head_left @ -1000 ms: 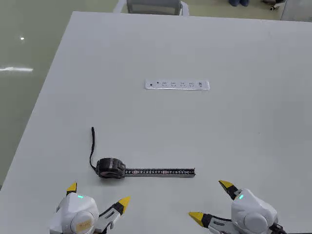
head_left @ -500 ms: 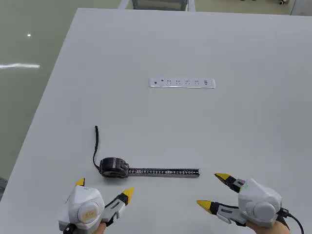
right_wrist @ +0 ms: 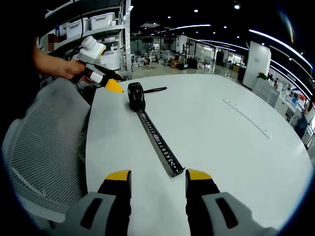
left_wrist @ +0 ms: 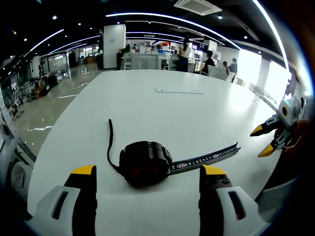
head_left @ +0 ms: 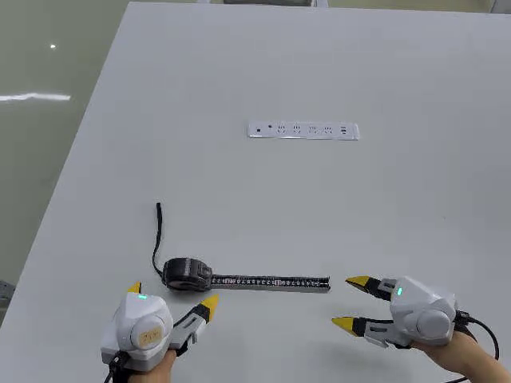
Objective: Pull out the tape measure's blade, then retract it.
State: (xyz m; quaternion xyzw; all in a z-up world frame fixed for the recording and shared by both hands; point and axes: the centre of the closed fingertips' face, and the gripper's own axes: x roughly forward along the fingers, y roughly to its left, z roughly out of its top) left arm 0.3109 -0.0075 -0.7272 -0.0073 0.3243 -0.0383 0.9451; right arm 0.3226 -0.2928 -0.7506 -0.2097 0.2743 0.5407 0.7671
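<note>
A black tape measure (head_left: pixel 187 274) lies on the white table (head_left: pixel 319 199), its blade (head_left: pixel 270 282) drawn out to the right and its wrist strap (head_left: pixel 156 239) trailing back. In the left gripper view the case (left_wrist: pixel 143 162) sits just ahead, between my open jaws. My left gripper (head_left: pixel 172 297) stands open just in front of the case. My right gripper (head_left: pixel 353 302) is open, a short way right of the blade's hook end (head_left: pixel 326 282). The right gripper view looks along the blade (right_wrist: pixel 156 140) to the case (right_wrist: pixel 136 93), with the hook end (right_wrist: pixel 178 172) just ahead of the yellow tips.
A white power strip (head_left: pixel 303 130) lies flat near the table's middle, far beyond the tape. The table's left edge (head_left: pixel 76 159) drops to a glossy floor. A mesh chair (right_wrist: pixel 44 142) stands beside the table in the right gripper view.
Both grippers have moved forward toward the tape: the left up behind the case, the right turned leftward to the hook end. The tape measure has stayed put; the head camera shifted slightly.
</note>
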